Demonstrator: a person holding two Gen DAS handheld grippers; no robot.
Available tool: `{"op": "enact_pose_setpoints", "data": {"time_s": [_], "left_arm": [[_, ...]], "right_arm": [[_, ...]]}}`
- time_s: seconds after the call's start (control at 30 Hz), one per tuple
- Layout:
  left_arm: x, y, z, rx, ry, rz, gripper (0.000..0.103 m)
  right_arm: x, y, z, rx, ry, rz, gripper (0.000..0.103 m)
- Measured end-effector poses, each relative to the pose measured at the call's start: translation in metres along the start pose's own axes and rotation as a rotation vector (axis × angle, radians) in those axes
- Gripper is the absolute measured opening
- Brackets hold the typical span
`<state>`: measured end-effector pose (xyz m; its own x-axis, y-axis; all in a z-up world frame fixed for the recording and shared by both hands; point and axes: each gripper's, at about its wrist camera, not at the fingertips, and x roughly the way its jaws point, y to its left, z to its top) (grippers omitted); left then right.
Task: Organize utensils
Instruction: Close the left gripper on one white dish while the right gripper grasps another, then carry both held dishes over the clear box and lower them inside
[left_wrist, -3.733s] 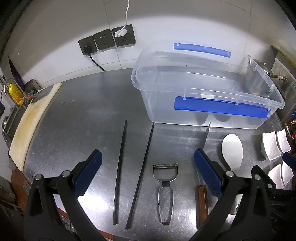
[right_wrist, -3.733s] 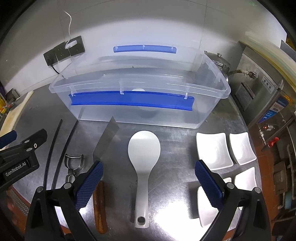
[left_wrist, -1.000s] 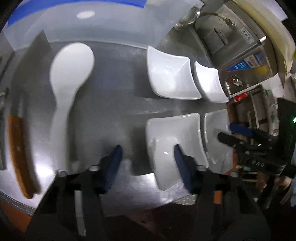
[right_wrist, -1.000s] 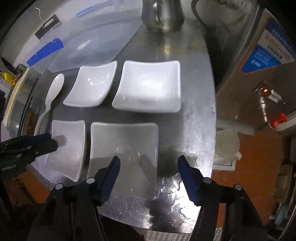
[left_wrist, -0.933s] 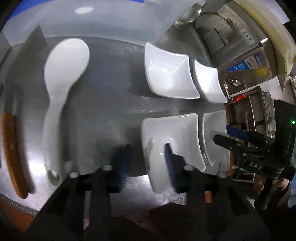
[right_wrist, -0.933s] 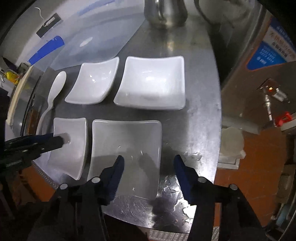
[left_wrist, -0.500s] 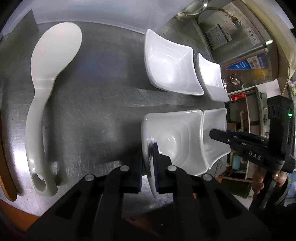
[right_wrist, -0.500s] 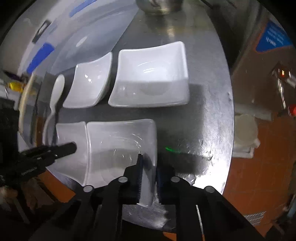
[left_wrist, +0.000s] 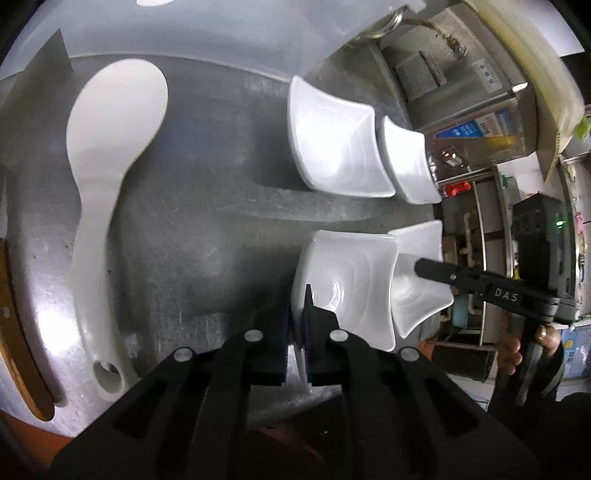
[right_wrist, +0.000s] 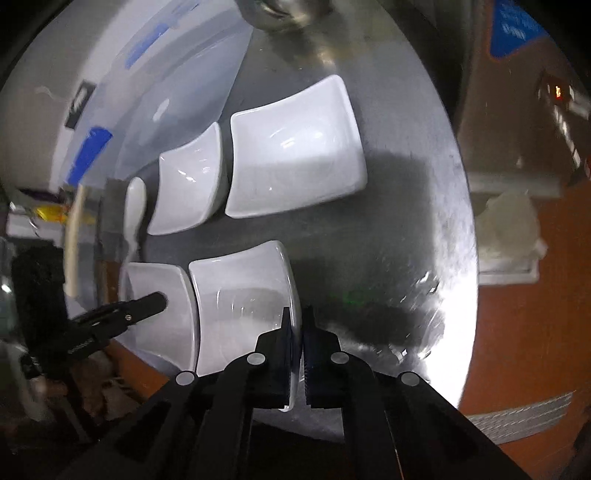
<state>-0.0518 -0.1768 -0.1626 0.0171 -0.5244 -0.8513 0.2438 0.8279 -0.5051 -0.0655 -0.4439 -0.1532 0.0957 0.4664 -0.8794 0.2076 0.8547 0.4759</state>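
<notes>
Gripping the near rim of a white square dish (left_wrist: 351, 280), the left claw (left_wrist: 300, 332) has its two pads pressed on either side of the thin edge. That dish sits at the near edge of the steel table (left_wrist: 207, 229), touching a second dish (right_wrist: 240, 306) on its right. The right claw (right_wrist: 297, 354) is clamped on the near right rim of that second dish in the same way, one pad inside the bowl and one outside. In the left wrist view the right claw's black finger (left_wrist: 436, 267) reaches over the second dish, with a hand (left_wrist: 517, 343) on the handle behind it.

Farther back on the table lie two more white square dishes, a larger one (right_wrist: 299, 147) and a smaller one (right_wrist: 188, 188), just beside each other. A white rice paddle (left_wrist: 107, 177) lies flat well to the left of the dishes, with a wooden knife handle (left_wrist: 18, 332) beyond it. A clear plastic bin (left_wrist: 184, 37) with blue handles stands along the back.
</notes>
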Motion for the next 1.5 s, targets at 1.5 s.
{"op": "enact_pose_setpoints", "data": {"time_s": [1.5], "left_arm": [[-0.035,0.142,0.361,0.070,0.041,0.237,0.005]], "right_arm": [[0.091,0.194,0.349,0.013,-0.073,-0.416,0.007]]}}
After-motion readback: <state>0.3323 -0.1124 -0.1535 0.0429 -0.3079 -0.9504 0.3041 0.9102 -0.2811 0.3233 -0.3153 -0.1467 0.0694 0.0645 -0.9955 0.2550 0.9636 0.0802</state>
